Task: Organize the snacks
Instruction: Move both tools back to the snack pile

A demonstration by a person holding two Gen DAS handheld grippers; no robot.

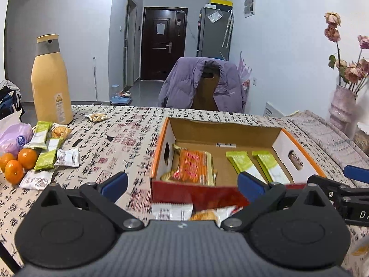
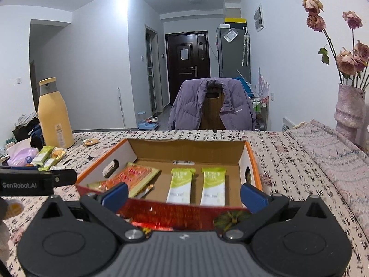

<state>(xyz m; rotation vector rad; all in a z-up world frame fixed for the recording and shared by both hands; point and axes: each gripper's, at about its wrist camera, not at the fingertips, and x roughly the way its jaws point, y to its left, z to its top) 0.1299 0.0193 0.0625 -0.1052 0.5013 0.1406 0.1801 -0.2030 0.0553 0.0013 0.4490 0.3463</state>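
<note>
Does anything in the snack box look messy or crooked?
Yes. The orange cracker pack lies slanted at the left of the box, unlike the two green bars set straight side by side. Nothing looks spilled or torn.

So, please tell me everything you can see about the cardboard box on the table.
The cardboard box is open at the top, with plain brown inside, white end walls with orange rims, a red front wall and an oval handle hole at each end. It sits flat on the patterned tablecloth. Inside lie an orange snack pack at the left and two green-and-white bars side by side at the right.
</note>
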